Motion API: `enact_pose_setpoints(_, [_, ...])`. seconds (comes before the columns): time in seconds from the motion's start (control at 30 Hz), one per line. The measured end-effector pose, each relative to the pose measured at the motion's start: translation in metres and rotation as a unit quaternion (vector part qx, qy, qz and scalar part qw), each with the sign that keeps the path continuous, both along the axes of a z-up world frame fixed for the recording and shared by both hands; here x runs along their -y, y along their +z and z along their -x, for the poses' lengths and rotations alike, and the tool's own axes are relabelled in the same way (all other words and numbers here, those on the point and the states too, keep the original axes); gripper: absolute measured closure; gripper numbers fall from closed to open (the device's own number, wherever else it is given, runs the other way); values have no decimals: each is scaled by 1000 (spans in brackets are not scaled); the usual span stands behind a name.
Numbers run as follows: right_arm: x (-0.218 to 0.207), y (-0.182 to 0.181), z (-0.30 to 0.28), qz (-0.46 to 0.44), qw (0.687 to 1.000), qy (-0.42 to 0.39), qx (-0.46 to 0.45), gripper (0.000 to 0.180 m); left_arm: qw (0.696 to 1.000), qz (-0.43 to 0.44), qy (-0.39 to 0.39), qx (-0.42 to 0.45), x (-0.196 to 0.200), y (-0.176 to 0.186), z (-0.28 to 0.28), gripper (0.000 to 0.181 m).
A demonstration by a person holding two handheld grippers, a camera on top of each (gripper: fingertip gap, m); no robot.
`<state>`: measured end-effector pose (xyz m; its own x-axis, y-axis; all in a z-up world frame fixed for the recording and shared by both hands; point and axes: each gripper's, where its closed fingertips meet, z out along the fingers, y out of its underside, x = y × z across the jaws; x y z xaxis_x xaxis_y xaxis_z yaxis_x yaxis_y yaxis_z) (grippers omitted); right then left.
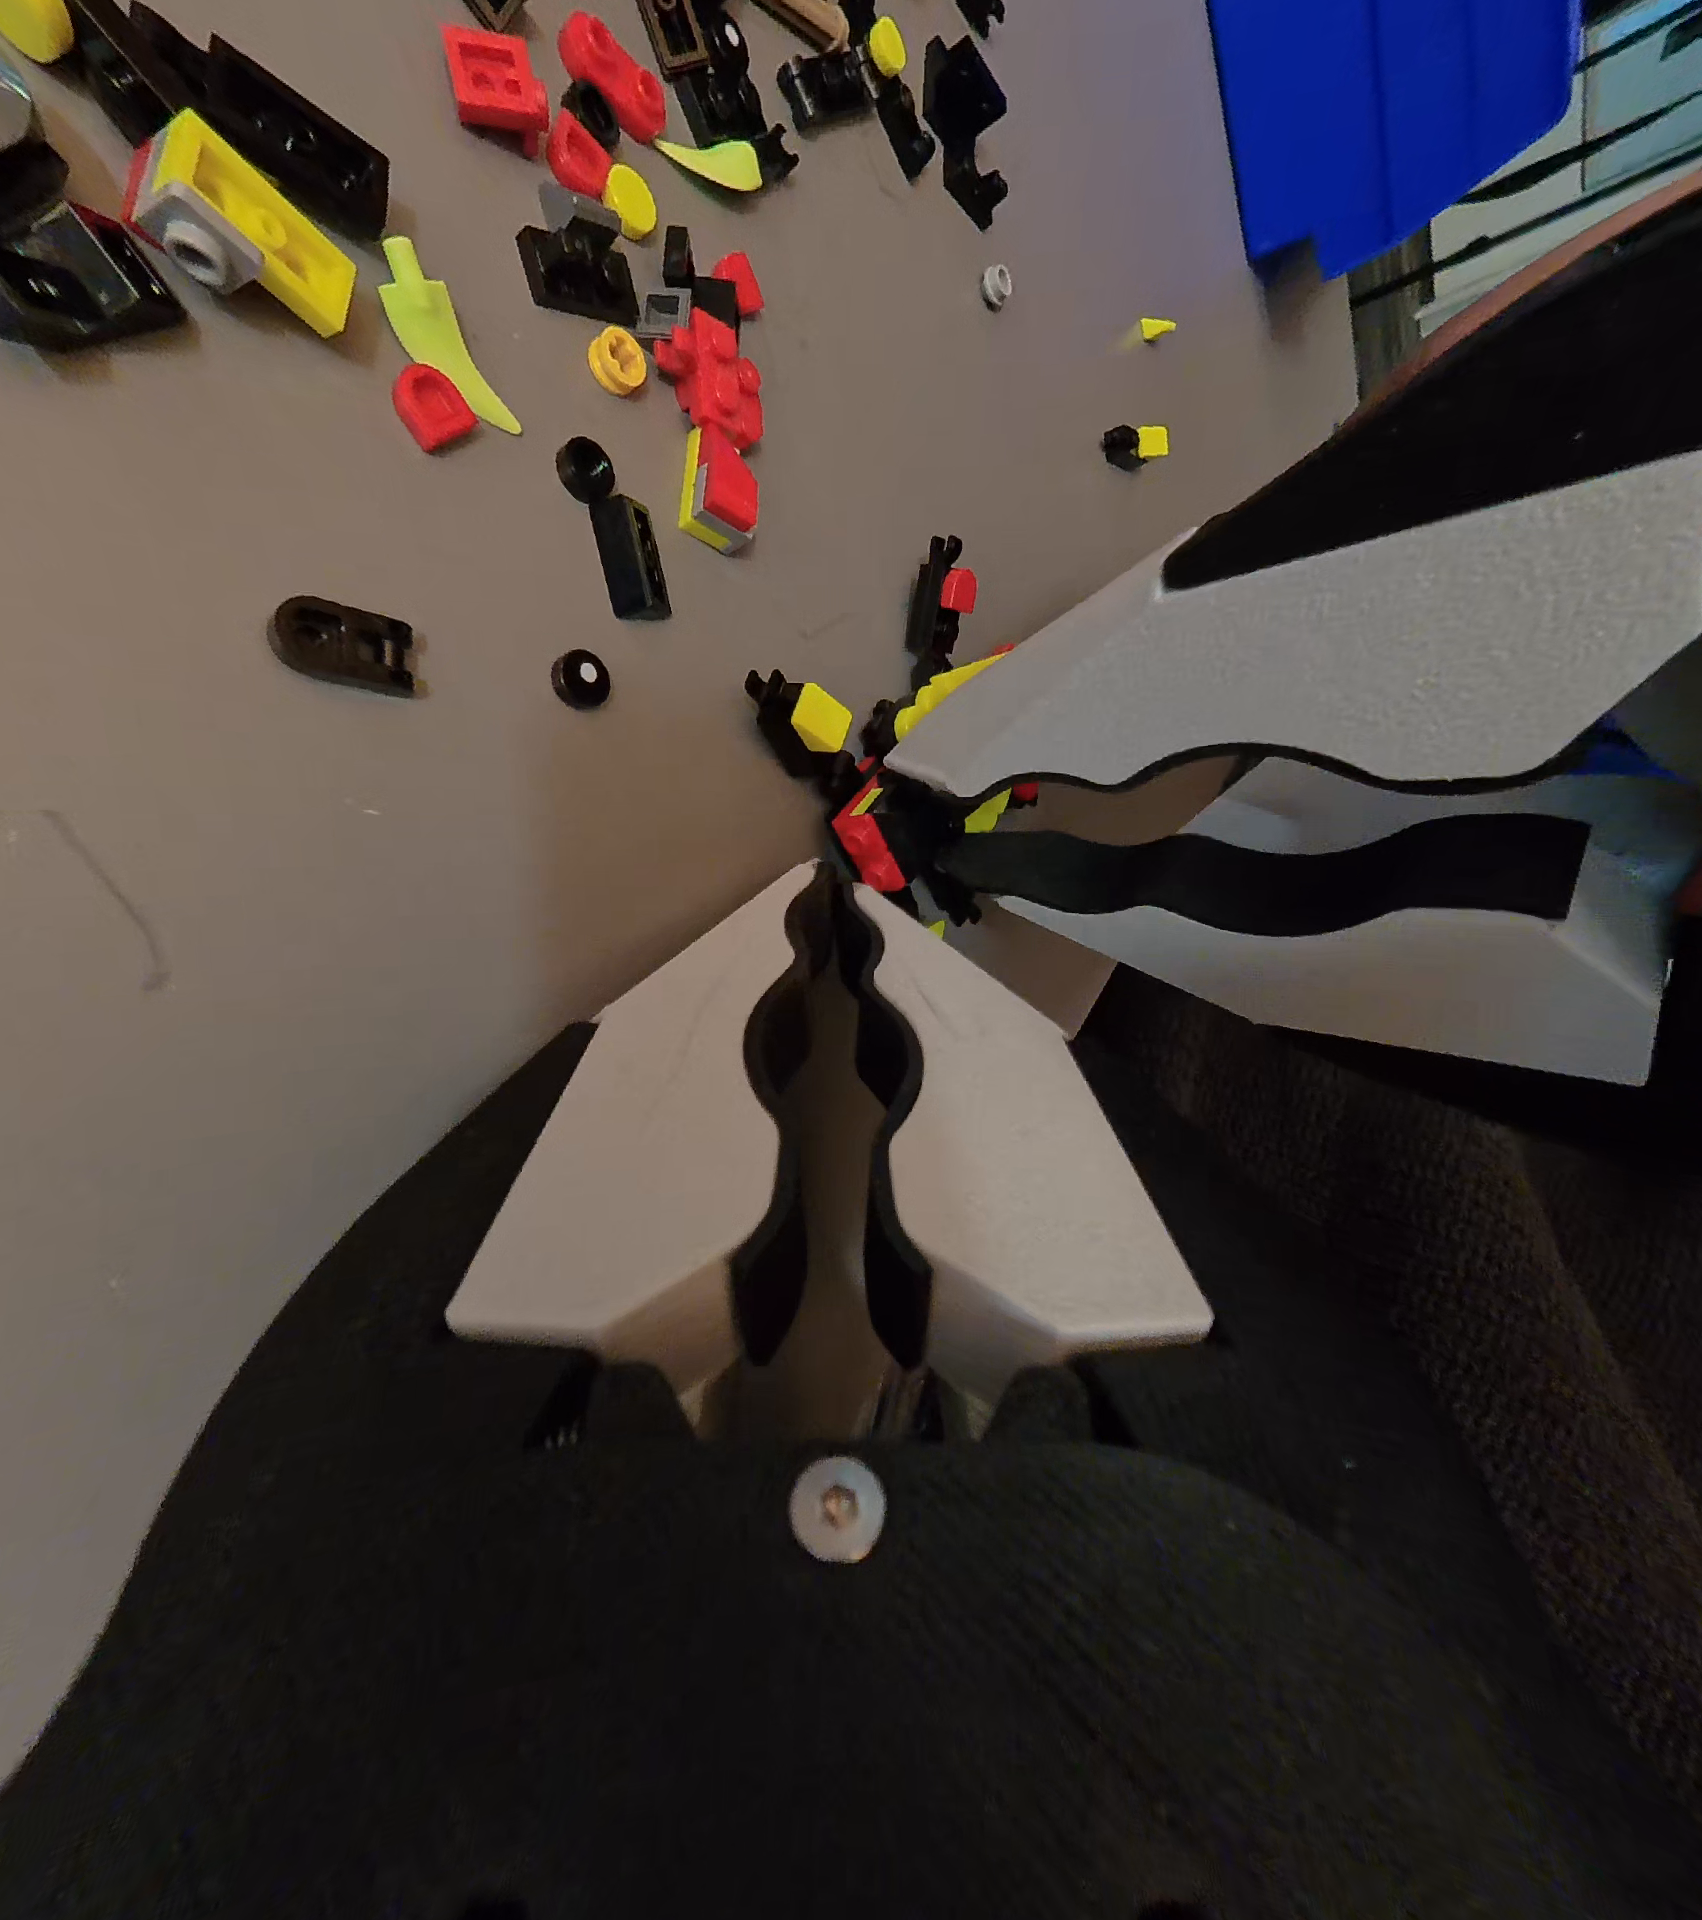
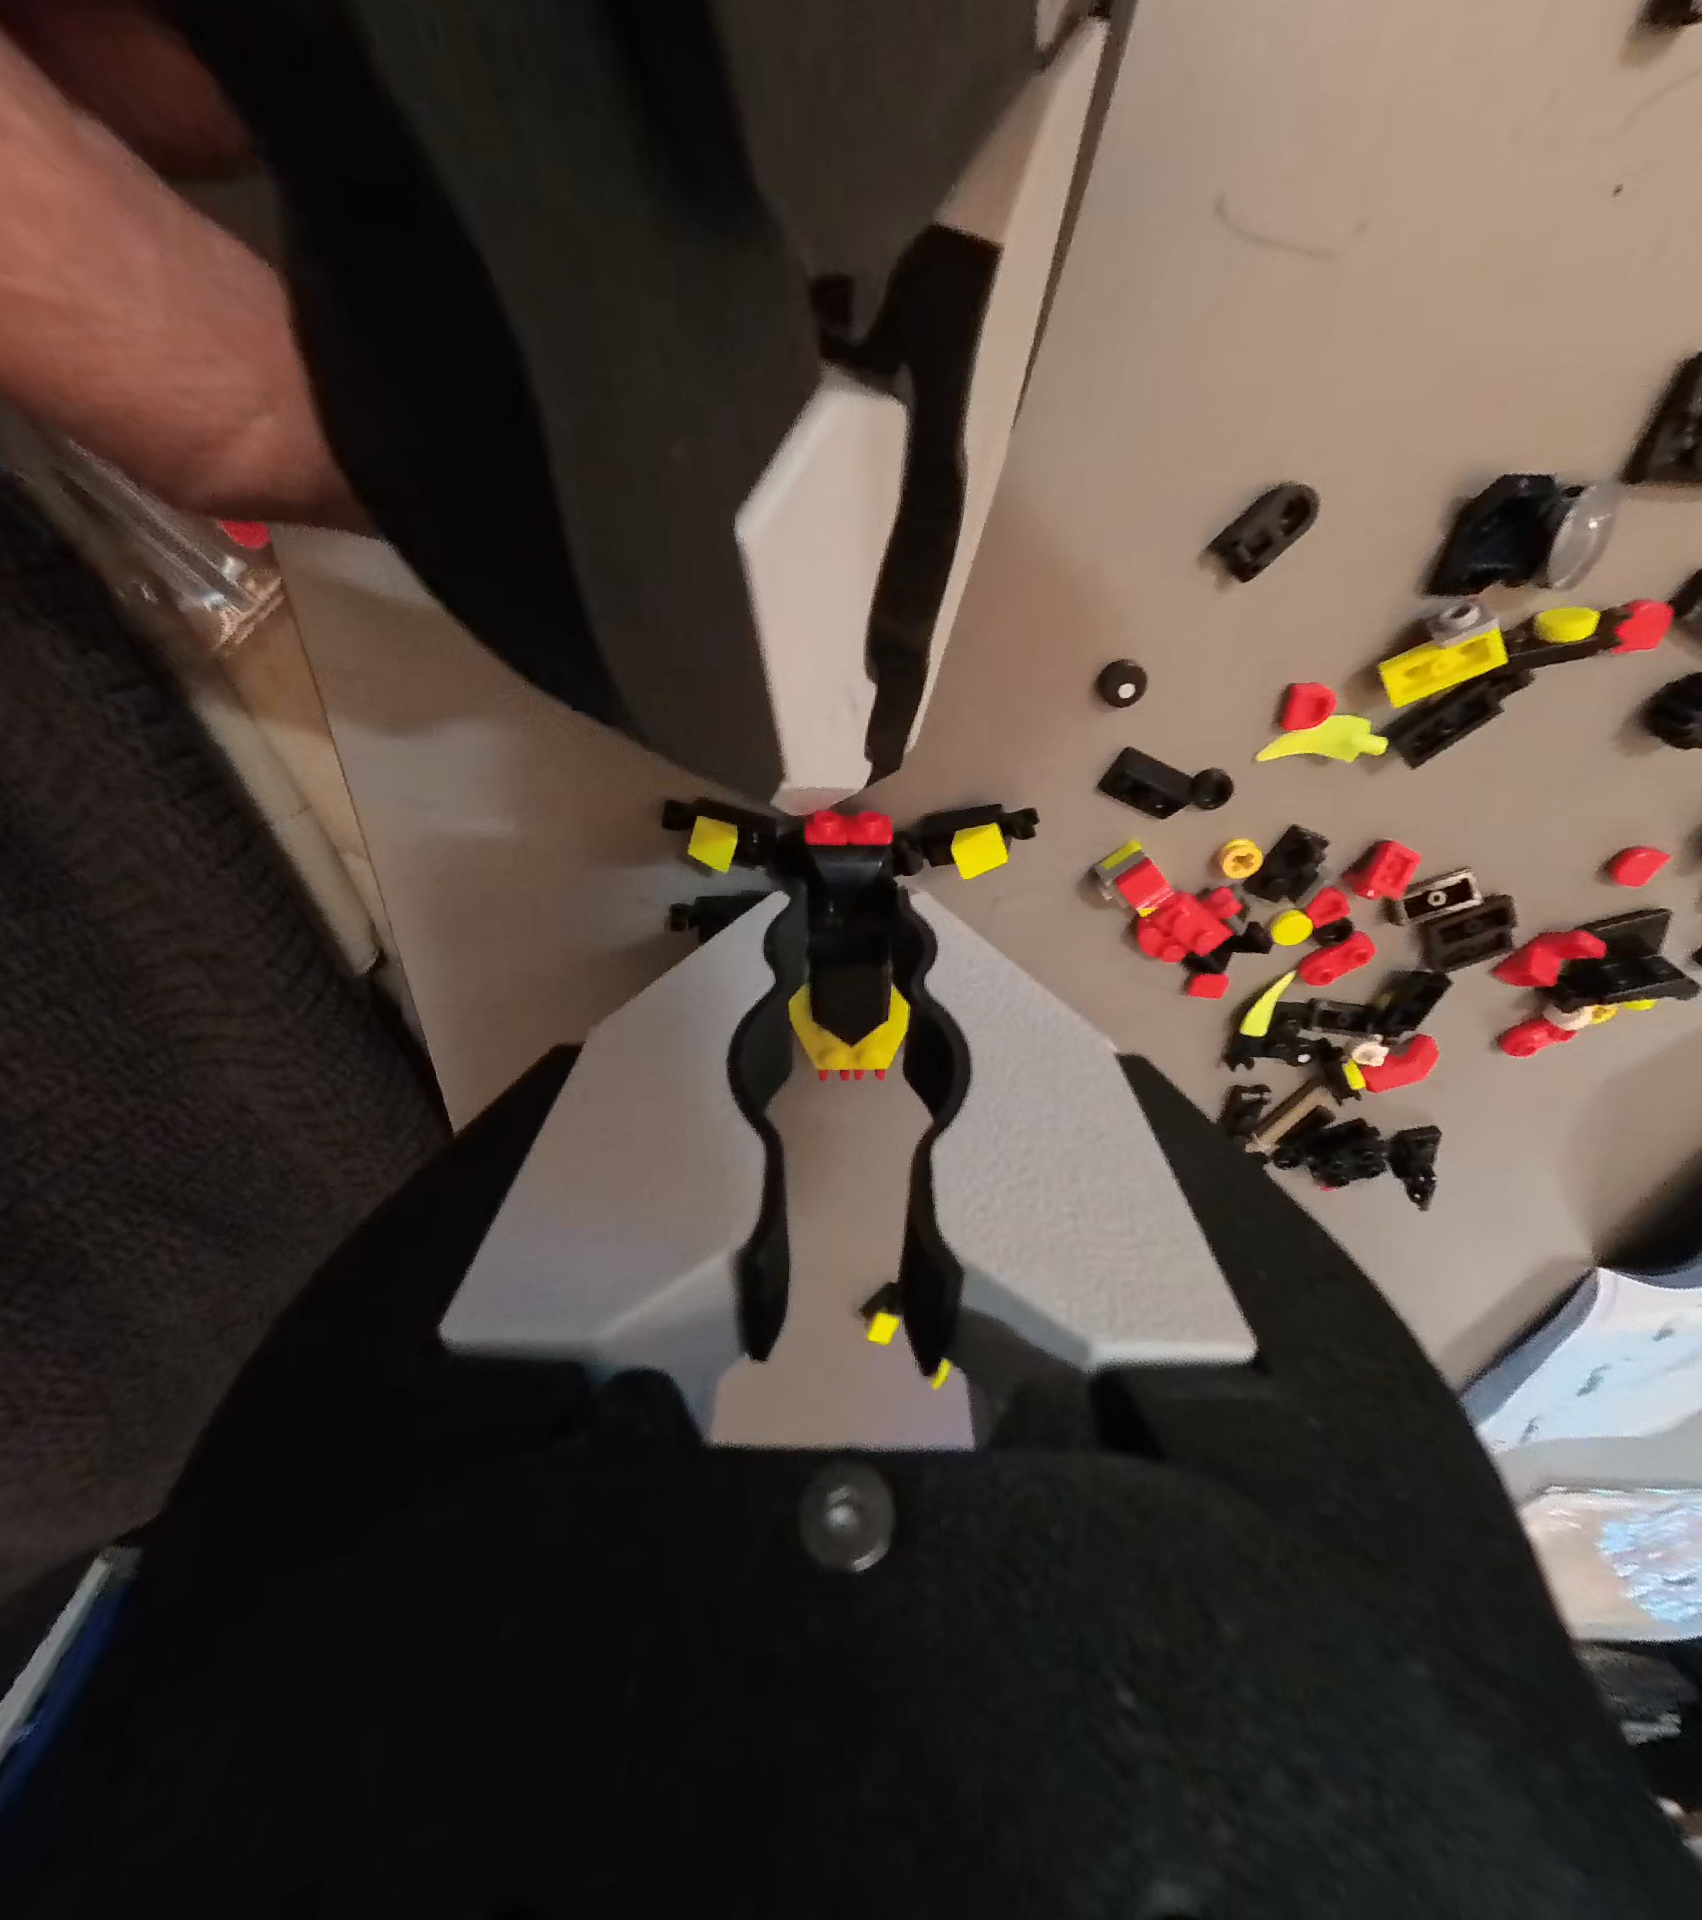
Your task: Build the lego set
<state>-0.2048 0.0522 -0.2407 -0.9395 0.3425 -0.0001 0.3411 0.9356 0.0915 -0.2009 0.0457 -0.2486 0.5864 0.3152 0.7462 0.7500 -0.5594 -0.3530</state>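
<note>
Small black, red and yellow brick model (image 2: 842, 935) being clamped by right gripper (image 2: 847, 914), long axis along fingers, red end outward; left gripper (image 1: 831, 873) fingers being pressed together against red end.

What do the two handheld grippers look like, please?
Both the left gripper and the right gripper share one design: a black textured body, two pale grey wedge-shaped fingers lined with wavy black pads, and a silver screw at the base.

Loose bricks (image 1: 712, 374) and held model (image 2: 842, 935) glossy smooth plastic; table (image 1: 203, 831) matt grey, lightly scuffed; right hand-held gripper (image 2: 852, 894) fingers (image 2: 1034, 1143) grainy matt grey, pads black rubbery.
</note>
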Motion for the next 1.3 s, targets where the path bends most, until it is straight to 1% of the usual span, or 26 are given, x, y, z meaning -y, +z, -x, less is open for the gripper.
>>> enact_pose_setpoints(0.1, [0,0,0,-6,1000,5,-3,166,1000,-3,3,3,1,2,1,181])
enact_pose_setpoints(0.23, [0,0,0,-6,1000,-5,13,166,1000,-22,15,11,5,14,5,181])
enact_pose_setpoints(0.53, [0,0,0,-19,999,-20,21,167,1000,-13,24,0,13,13,13,181])
enact_pose_setpoints(0.67, [1,0,0,-11,999,-24,19,167,1000,-13,25,-5,13,14,14,181])
enact_pose_setpoints(0.87, [-2,1,1,41,998,-38,21,166,998,-35,48,-7,13,20,24,181])
enact_pose_setpoints(1.0, [-6,7,3,102,992,-67,28,166,997,-53,59,-3,13,24,29,181])
enact_pose_setpoints(1.1, [-9,20,9,176,978,-102,36,166,995,-71,64,-12,11,31,32,181])
enact_pose_setpoints(1.2, [-13,36,16,264,952,-147,49,166,993,-87,71,-26,10,38,35,181])
enact_pose_setpoints(1.3, [-14,56,25,374,909,-175,51,166,992,-104,74,-26,8,43,36,181])
